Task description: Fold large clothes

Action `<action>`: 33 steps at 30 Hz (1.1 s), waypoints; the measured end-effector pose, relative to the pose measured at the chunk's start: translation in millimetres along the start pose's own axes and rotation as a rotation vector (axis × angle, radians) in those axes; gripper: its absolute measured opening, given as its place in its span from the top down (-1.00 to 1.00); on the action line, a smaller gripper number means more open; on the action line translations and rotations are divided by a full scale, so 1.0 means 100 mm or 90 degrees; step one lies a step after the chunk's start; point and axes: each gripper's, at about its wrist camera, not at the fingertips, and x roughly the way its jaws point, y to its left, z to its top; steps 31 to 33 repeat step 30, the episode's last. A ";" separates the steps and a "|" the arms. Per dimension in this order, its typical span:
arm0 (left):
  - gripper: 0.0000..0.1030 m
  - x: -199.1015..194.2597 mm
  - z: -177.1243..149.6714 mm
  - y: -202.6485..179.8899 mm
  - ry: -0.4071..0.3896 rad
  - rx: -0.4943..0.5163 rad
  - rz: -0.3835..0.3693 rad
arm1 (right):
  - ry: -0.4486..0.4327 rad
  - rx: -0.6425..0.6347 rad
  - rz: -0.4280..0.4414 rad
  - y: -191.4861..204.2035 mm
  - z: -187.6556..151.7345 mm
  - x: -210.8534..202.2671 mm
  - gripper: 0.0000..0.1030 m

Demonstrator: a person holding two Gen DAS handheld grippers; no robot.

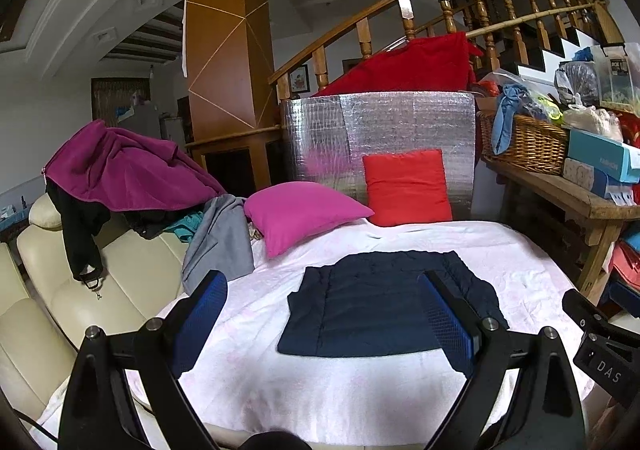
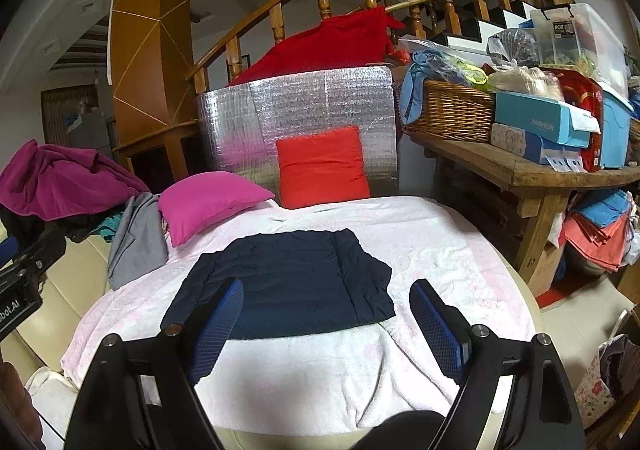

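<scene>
A navy garment [image 1: 384, 302], folded into a flat rectangle with one sleeve-like flap spilling out on its right side, lies on the pale pink blanket [image 1: 520, 290] that covers the table. The left tongs [image 1: 324, 318] hover above the blanket just in front of the garment, spread wide and holding nothing, their blue ribbed pads [image 1: 204, 314] apart on either side of its near edge. The right tongs [image 2: 328, 326] hang likewise in front of the garment's near right corner, wide apart and empty. Behind the garment a magenta pillow [image 1: 300, 214] sits to the left and a red cushion [image 1: 406, 188] leans upright against a silver foil panel [image 1: 380, 122]. Left of the garment, a grey cloth [image 1: 220, 246] drapes off the blanket's edge onto a cream leather sofa [image 1: 48, 322], where a purple fleece [image 1: 128, 170] is heaped over dark clothing. Right of the garment stands a wooden side table [image 2: 532, 178] carrying a wicker basket [image 2: 452, 114] and blue boxes [image 2: 540, 118].
</scene>
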 end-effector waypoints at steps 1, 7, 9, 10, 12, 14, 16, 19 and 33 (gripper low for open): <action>-0.85 -0.01 -0.01 0.00 -0.001 -0.002 0.002 | -0.001 -0.002 0.001 0.01 0.00 -0.01 -0.70; -0.85 -0.02 0.00 0.08 -0.004 -0.013 0.005 | -0.001 -0.008 0.003 0.07 0.00 -0.01 -0.70; -0.85 -0.02 0.00 0.09 -0.003 -0.014 0.006 | 0.000 -0.010 0.004 0.09 0.00 -0.02 -0.70; -0.85 -0.01 0.00 0.10 -0.003 -0.015 0.005 | 0.000 -0.011 0.004 0.09 0.01 -0.02 -0.70; -0.85 -0.01 0.00 0.12 -0.003 -0.016 0.005 | -0.001 -0.012 0.005 0.10 0.02 -0.01 -0.70; -0.85 0.00 0.00 0.12 -0.003 -0.018 0.005 | -0.001 -0.013 0.005 0.11 0.02 -0.02 -0.70; -0.85 0.00 0.00 0.13 -0.004 -0.019 0.001 | 0.000 -0.015 0.005 0.12 0.01 -0.02 -0.70; -0.85 0.01 -0.01 0.12 -0.004 -0.020 0.000 | 0.000 -0.016 0.006 0.14 0.02 0.00 -0.70; -0.85 0.40 0.02 0.24 0.012 -0.050 -0.051 | 0.009 -0.007 -0.003 0.06 0.24 0.37 -0.70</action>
